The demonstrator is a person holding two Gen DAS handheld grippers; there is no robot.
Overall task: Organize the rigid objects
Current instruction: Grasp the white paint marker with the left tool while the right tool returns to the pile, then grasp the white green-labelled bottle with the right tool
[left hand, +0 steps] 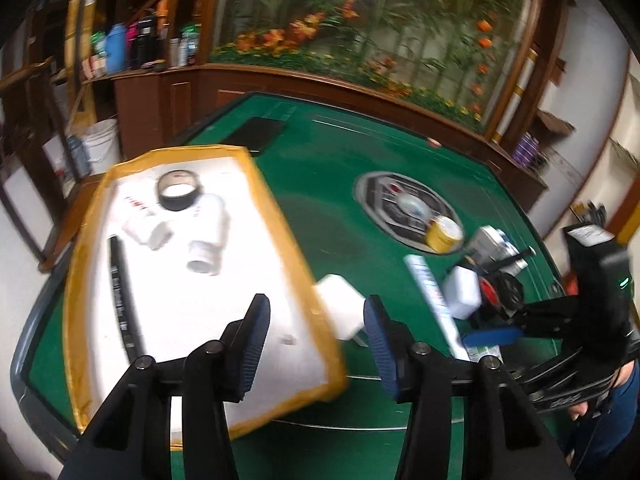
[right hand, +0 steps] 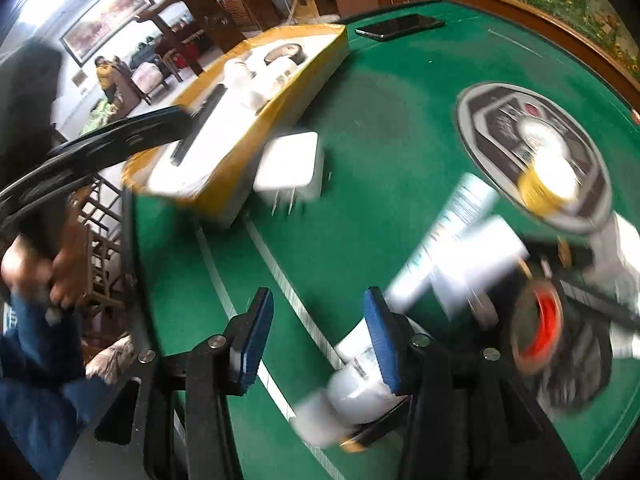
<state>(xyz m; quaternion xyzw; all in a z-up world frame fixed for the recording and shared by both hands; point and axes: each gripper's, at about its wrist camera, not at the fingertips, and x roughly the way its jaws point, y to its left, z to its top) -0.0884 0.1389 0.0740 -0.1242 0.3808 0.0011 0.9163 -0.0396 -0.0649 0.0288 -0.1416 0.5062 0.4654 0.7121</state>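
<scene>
A white tray with a yellow taped rim (left hand: 280, 216) lies on the green table; it holds a tape roll (left hand: 179, 191), two white bottles (left hand: 208, 236) and a black pen (left hand: 122, 300). A white plug adapter (left hand: 342, 306) lies on the felt beside the tray's right edge, also in the right wrist view (right hand: 290, 166). My left gripper (left hand: 316, 344) is open and empty above the tray's near corner. My right gripper (right hand: 318, 338) is open and empty above the felt; a white tube (right hand: 432, 260) lies just right of its right finger.
A pile of items sits at the right: a yellow jar (left hand: 442, 234), a white box (left hand: 464, 292), a red-and-black round object (right hand: 538, 332). A round control panel (left hand: 404, 204) is set in the table. A black phone (left hand: 260, 132) lies at the far side.
</scene>
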